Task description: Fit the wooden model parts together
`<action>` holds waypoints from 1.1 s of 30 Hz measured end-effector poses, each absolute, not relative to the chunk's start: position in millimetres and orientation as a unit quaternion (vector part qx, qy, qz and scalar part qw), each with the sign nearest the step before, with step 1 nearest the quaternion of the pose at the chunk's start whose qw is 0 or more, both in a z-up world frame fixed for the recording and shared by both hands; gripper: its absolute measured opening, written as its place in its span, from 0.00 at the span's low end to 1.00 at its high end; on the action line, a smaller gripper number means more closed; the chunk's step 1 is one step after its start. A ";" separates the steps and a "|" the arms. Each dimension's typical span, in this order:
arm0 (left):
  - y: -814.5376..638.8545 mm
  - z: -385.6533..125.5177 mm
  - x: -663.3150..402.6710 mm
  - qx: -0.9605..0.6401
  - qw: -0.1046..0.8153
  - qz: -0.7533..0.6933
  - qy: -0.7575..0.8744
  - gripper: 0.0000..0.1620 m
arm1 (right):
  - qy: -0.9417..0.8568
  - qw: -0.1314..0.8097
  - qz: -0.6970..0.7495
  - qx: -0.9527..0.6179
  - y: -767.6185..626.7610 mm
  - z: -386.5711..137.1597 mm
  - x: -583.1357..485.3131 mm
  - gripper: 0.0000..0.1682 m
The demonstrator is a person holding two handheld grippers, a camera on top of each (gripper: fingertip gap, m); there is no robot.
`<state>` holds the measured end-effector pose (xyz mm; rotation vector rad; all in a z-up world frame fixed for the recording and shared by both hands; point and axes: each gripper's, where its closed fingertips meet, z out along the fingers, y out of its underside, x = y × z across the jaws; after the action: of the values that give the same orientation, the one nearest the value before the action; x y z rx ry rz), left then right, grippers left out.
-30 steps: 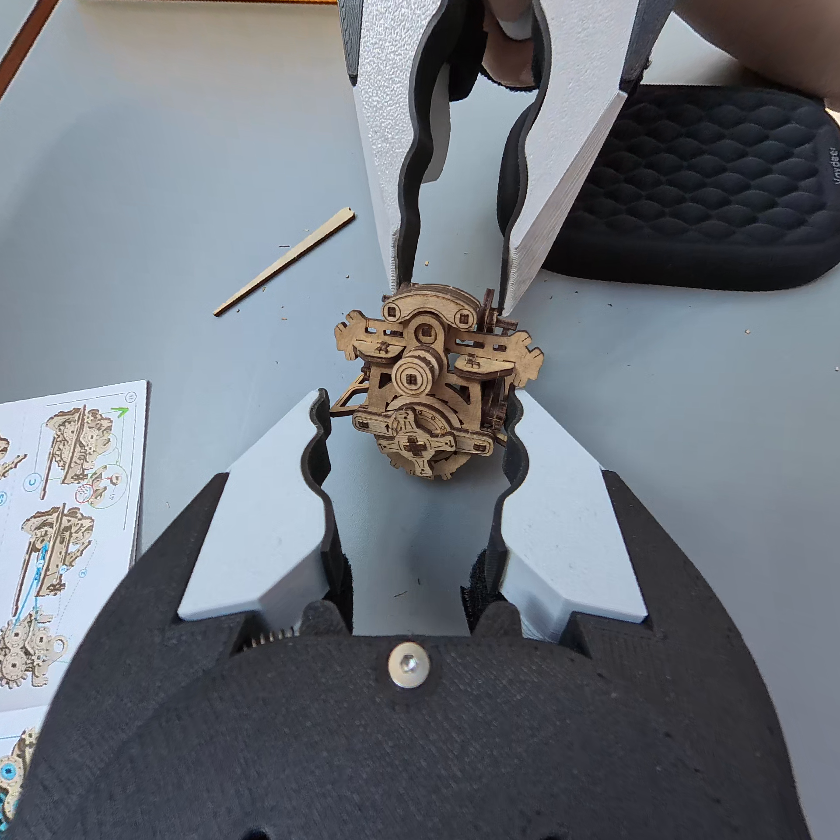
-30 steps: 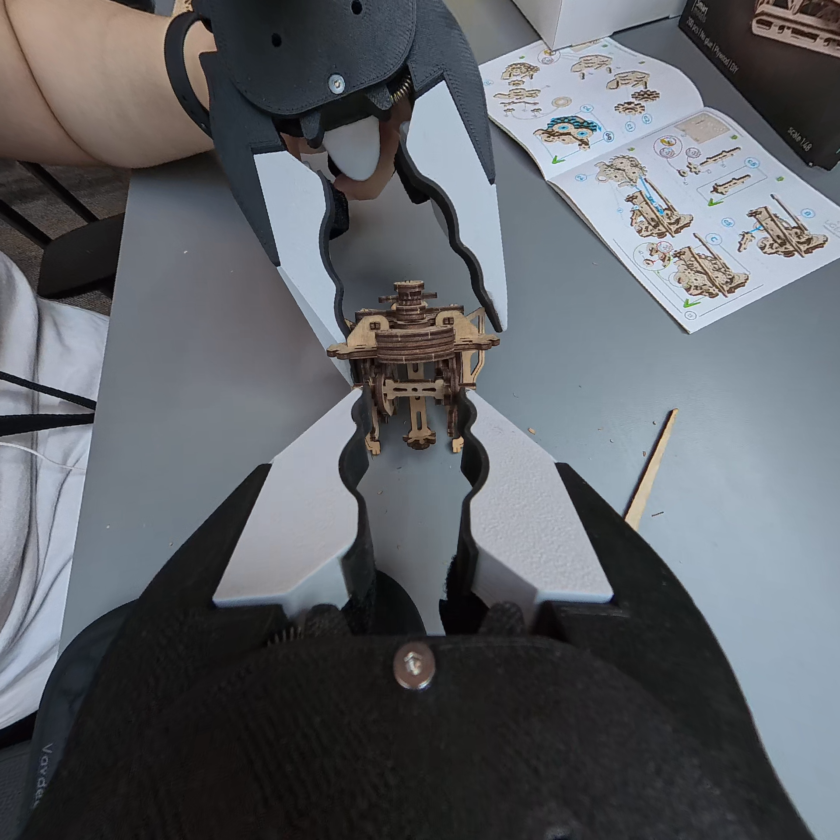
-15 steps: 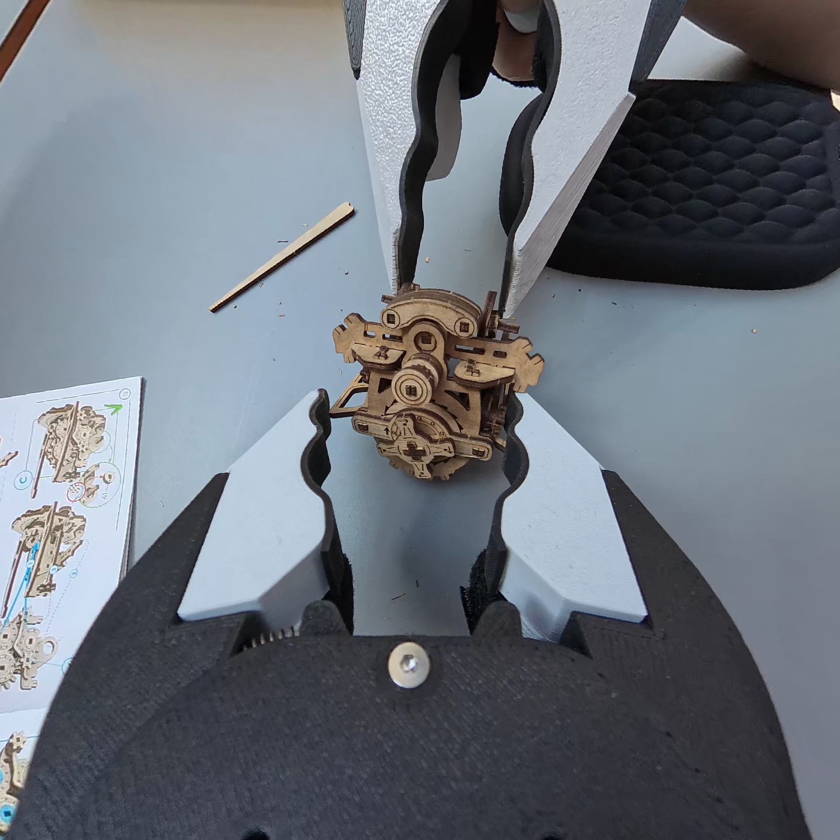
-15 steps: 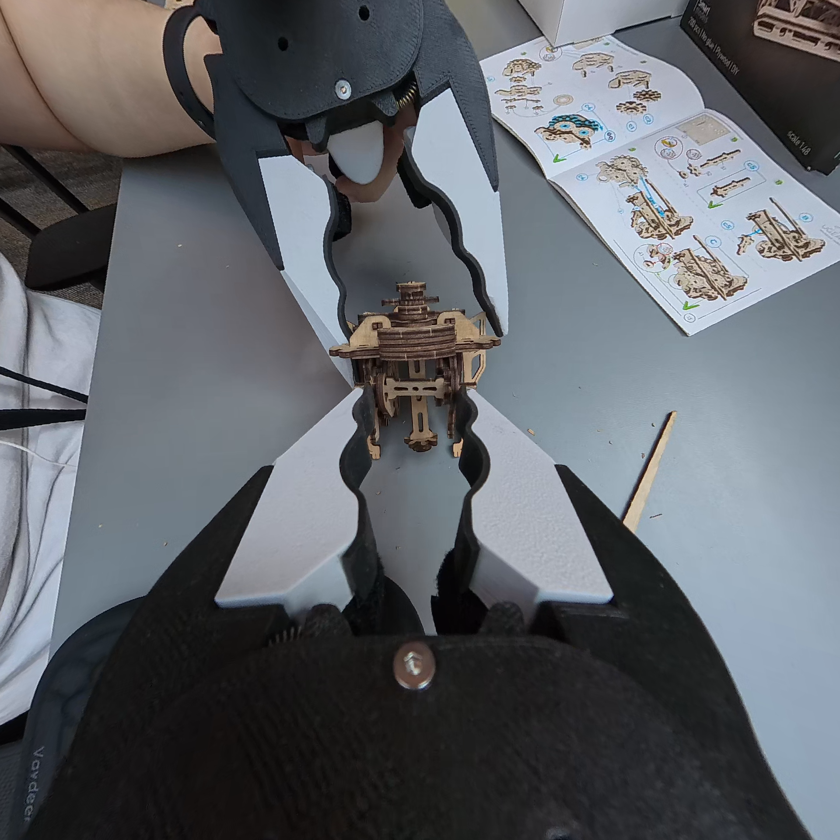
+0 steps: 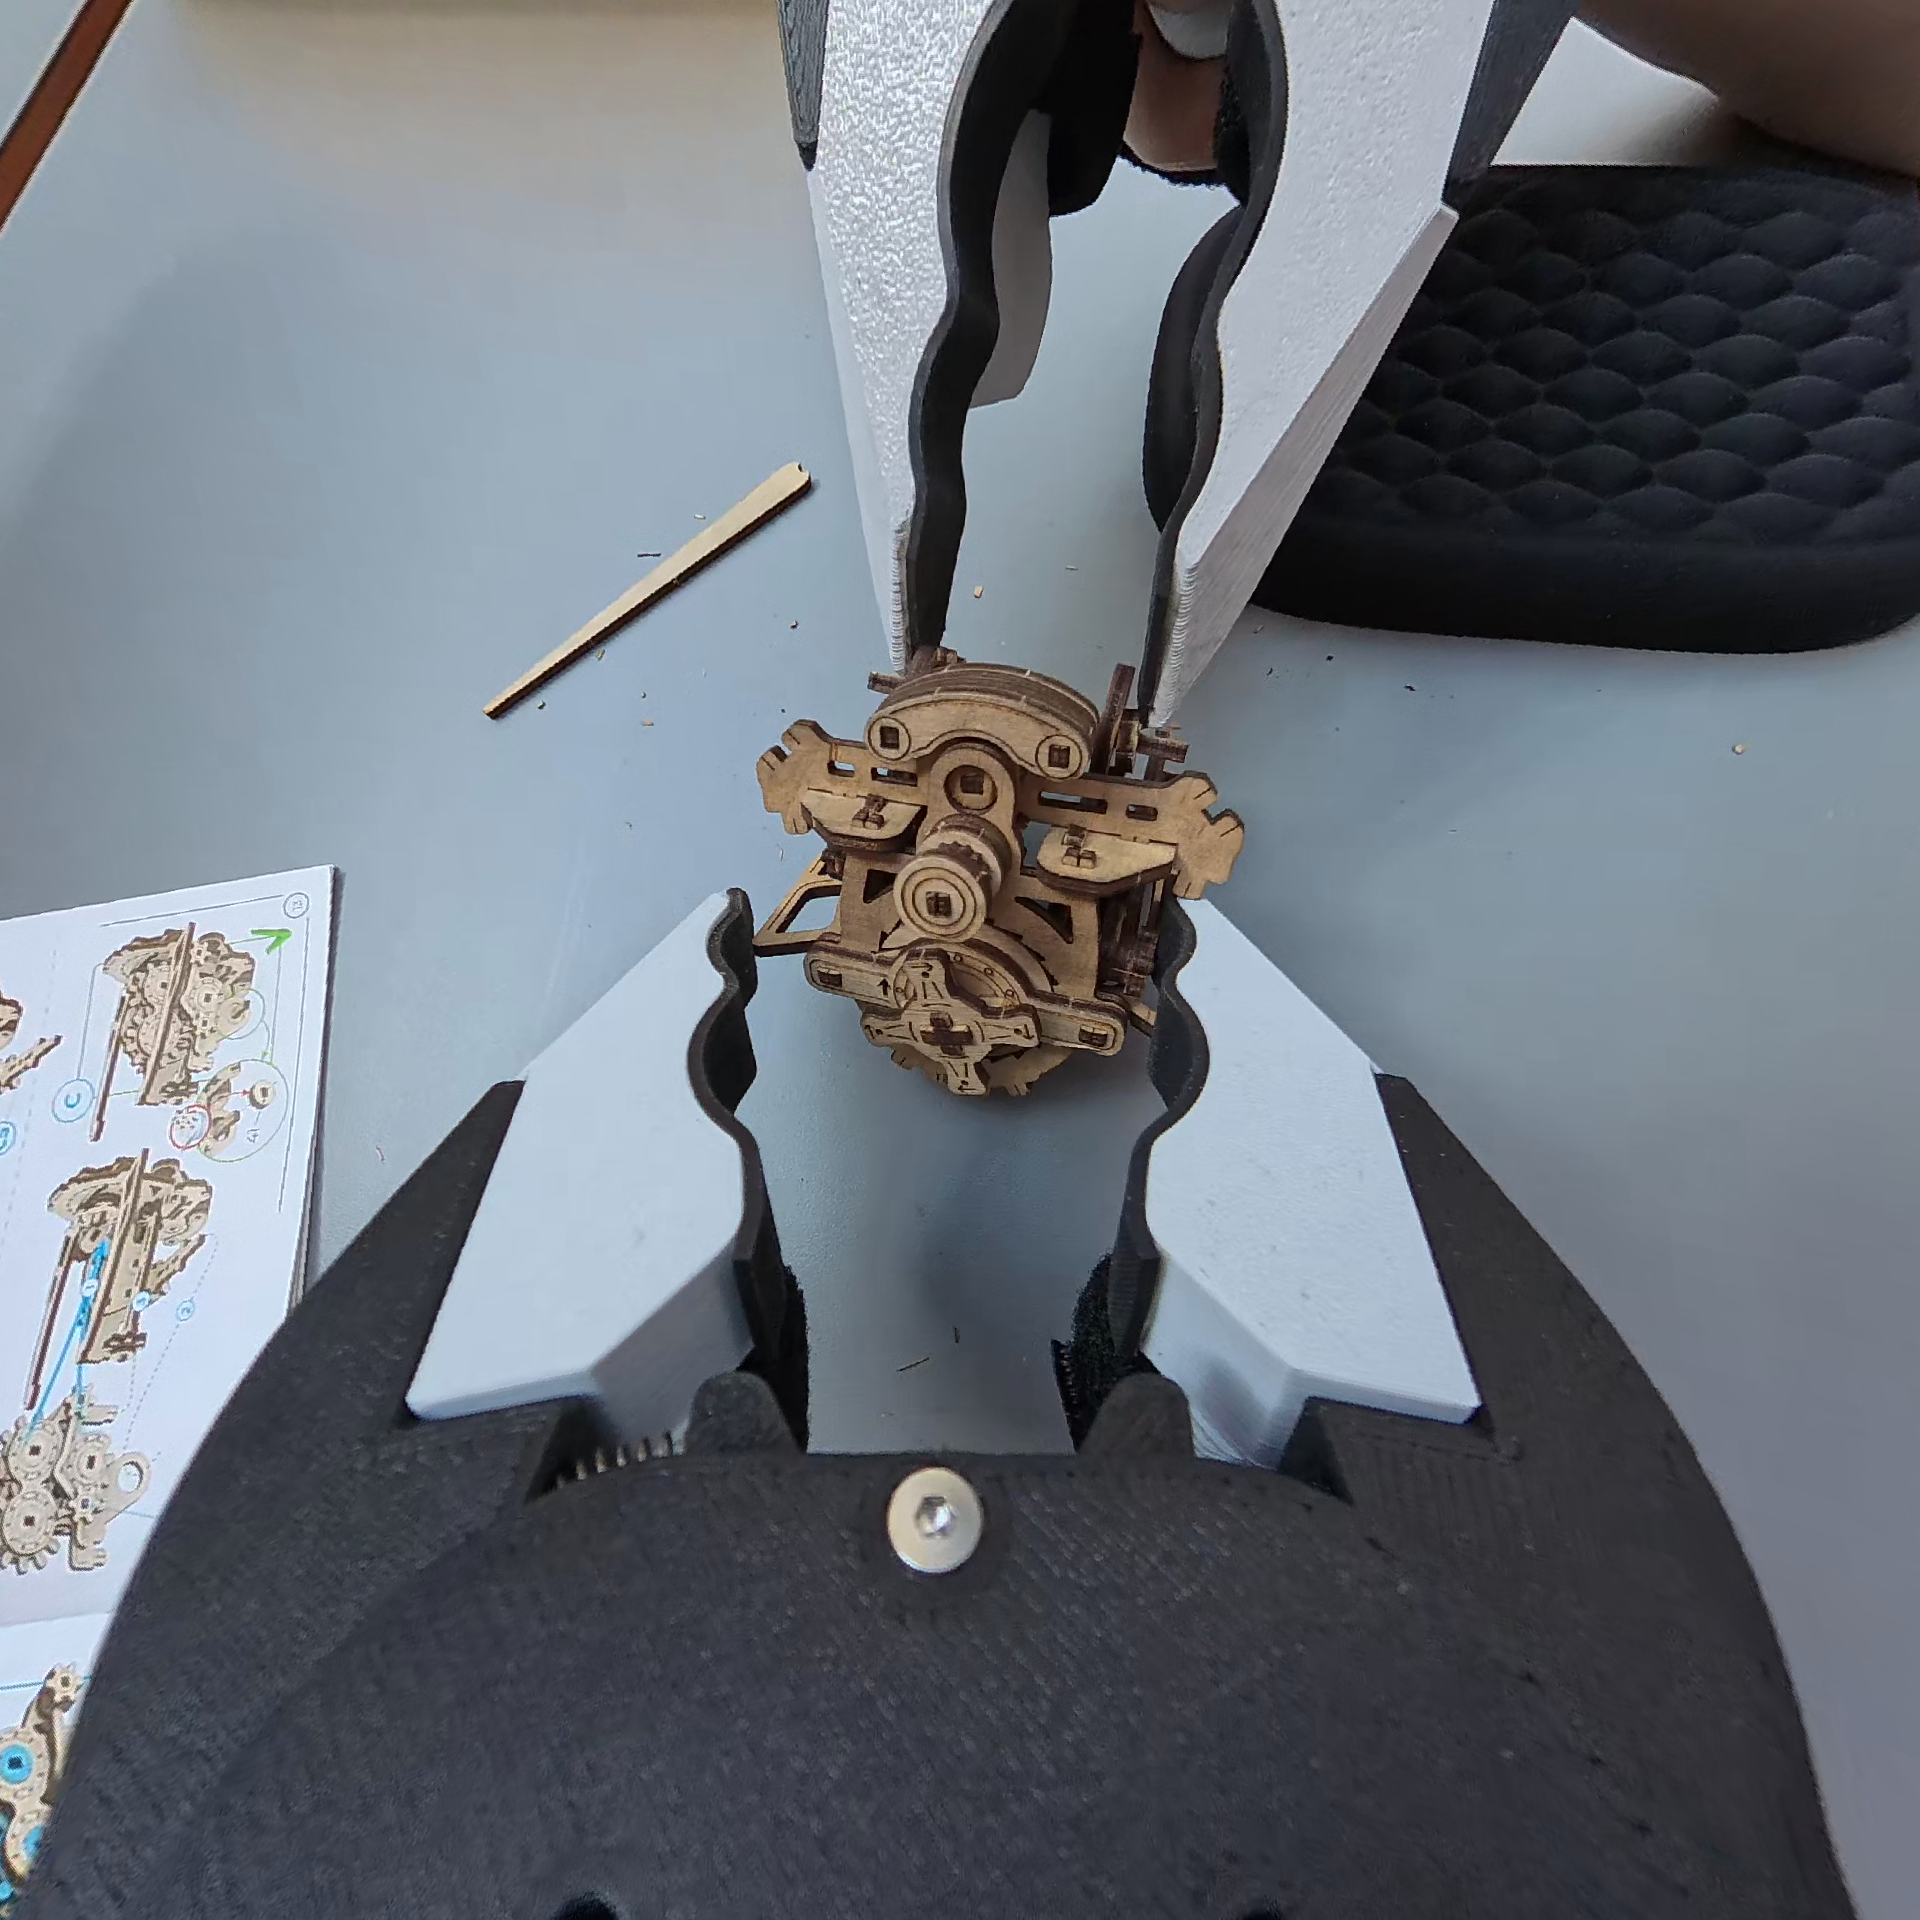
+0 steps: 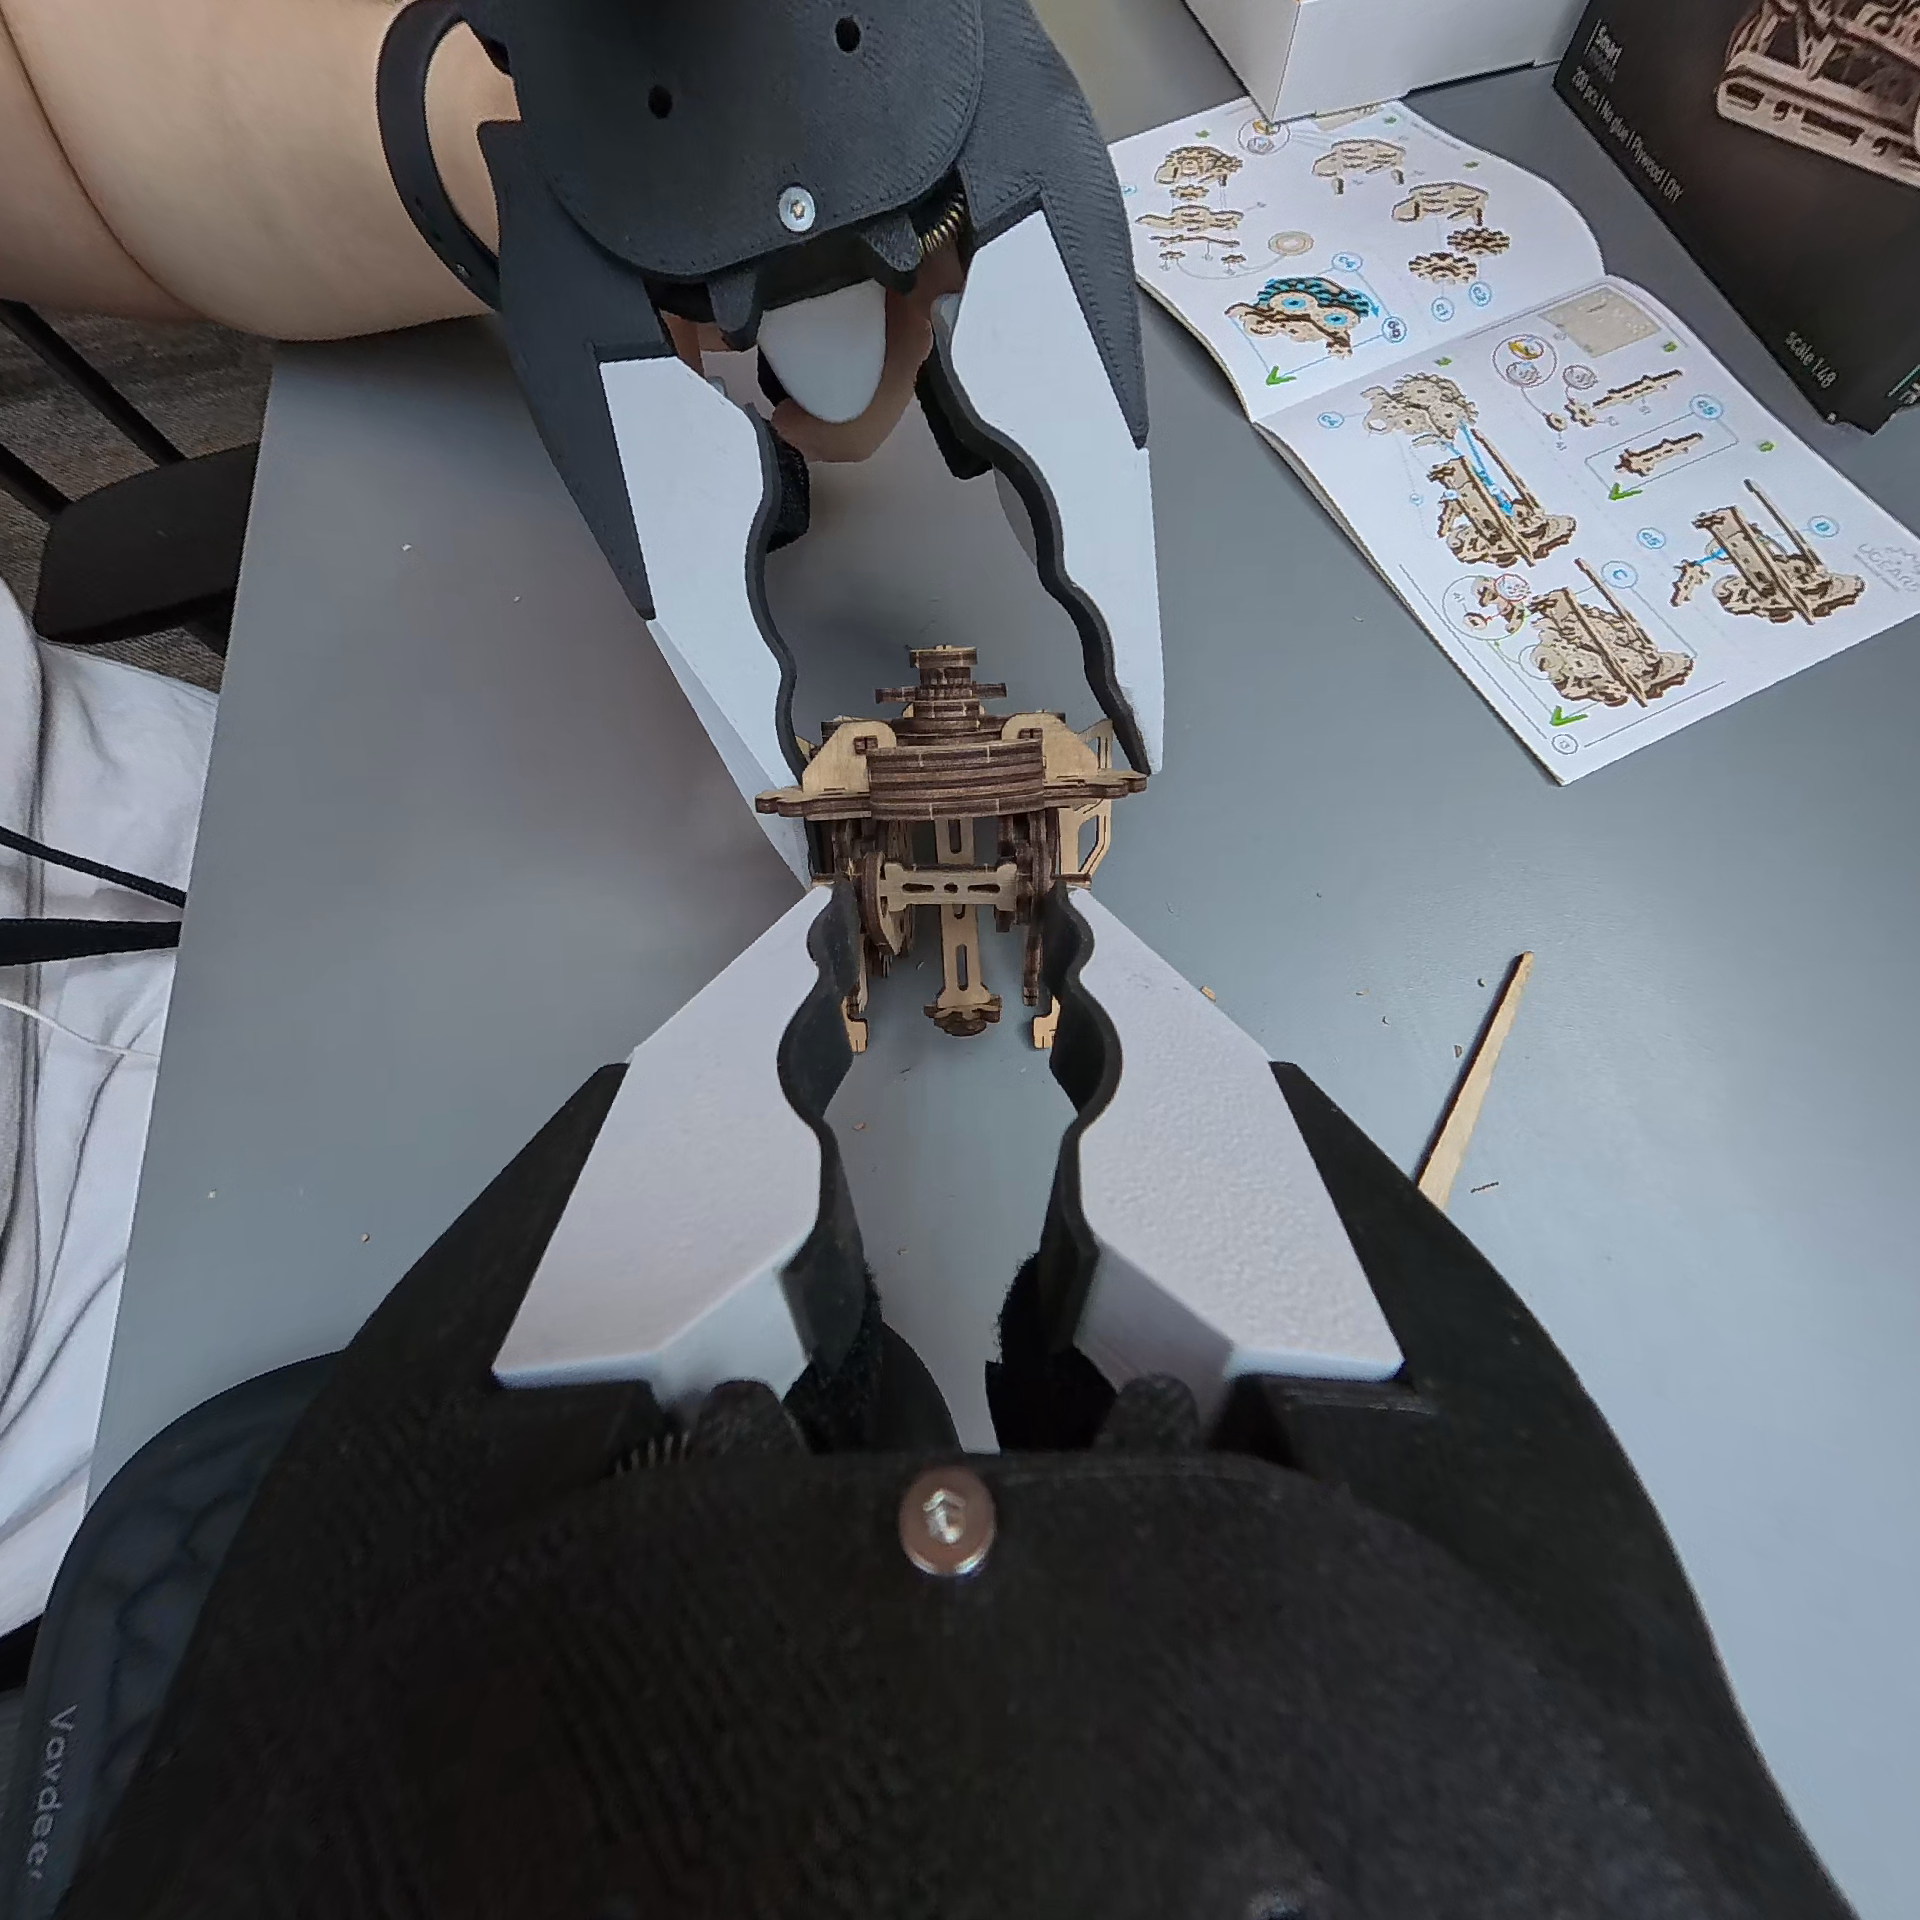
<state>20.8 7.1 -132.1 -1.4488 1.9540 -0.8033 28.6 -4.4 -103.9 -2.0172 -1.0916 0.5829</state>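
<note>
A small wooden model (image 5: 987, 904) of gears and slotted plates hangs just above the grey table (image 5: 312, 416), held from both sides. My left gripper (image 5: 951, 914) has its jaws wide and clamped on the model's broad sides. My right gripper (image 6: 948, 914) is shut on the model's narrow legged end (image 6: 945, 831). In the left wrist view the right gripper (image 5: 1039, 675) comes in from the top. In the right wrist view the left gripper (image 6: 966, 790) comes in from the top, with its tips flanking the model's flat plate.
A thin wooden stick (image 5: 644, 592) lies loose on the table, also in the right wrist view (image 6: 1475, 1081). An open instruction booklet (image 6: 1507, 436) lies beside a dark box (image 6: 1766, 156) and a white box (image 6: 1382, 42). A black padded cushion (image 5: 1610, 416) sits behind the model. A person's arm (image 6: 208, 208) is at the table's far edge. Left and right tips are no more than a few centimetres apart. The thin wooden stick (image 5: 644, 592) is about equally far from each gripper, around 11 cm. My right wrist view (image 6: 1452, 1127) looks at it from another angle.
Both grippers and the model have shifted only slightly. The grips are the same.
</note>
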 end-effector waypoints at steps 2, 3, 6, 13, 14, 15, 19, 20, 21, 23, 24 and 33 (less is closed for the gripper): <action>9.2 -131.0 21.0 -0.545 0.288 -0.298 0.729 0.47 | -0.412 0.381 0.247 -0.790 -1.8 -102.4 28.9 0.21; 9.6 -130.6 20.9 -0.545 0.288 -0.297 0.729 0.47 | -0.417 0.378 0.247 -0.789 -1.9 -105.2 30.0 0.21; 9.5 -128.8 21.9 -0.543 0.293 -0.298 0.729 0.47 | -0.412 0.375 0.259 -0.789 -2.8 -104.5 31.4 0.21; 8.4 -129.5 21.3 -0.543 0.292 -0.294 0.730 0.47 | -0.401 0.370 0.277 -0.791 -3.3 -104.3 31.0 0.21; 8.3 -129.7 21.3 -0.543 0.292 -0.294 0.730 0.47 | -0.405 0.371 0.271 -0.790 -3.2 -104.5 31.1 0.21; 8.3 -129.6 21.3 -0.544 0.292 -0.294 0.730 0.47 | -0.408 0.374 0.266 -0.790 -3.0 -104.5 31.1 0.21; 8.6 -129.9 21.3 -0.544 0.293 -0.292 0.730 0.47 | -0.423 0.382 0.242 -0.785 -2.5 -104.8 31.2 0.21; 8.5 -130.0 21.3 -0.543 0.293 -0.292 0.730 0.47 | -0.432 0.387 0.231 -0.781 -2.5 -104.8 30.9 0.21; 8.3 -129.8 21.3 -0.542 0.295 -0.291 0.731 0.47 | -0.437 0.388 0.225 -0.780 -3.0 -104.8 31.0 0.21; 8.4 -129.9 21.3 -0.542 0.295 -0.291 0.731 0.47 | -0.437 0.387 0.226 -0.780 -3.0 -104.9 30.9 0.21; 8.5 -130.3 21.3 -0.543 0.293 -0.293 0.730 0.47 | -0.434 0.386 0.230 -0.781 -2.8 -105.1 30.9 0.21; 8.6 -131.0 21.5 -0.542 0.295 -0.294 0.730 0.47 | -0.437 0.386 0.226 -0.780 -3.2 -104.7 30.5 0.20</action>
<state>21.5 8.6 -131.0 -1.4430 1.9424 -0.7832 30.5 -3.2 -104.7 -1.9868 -1.1131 0.5760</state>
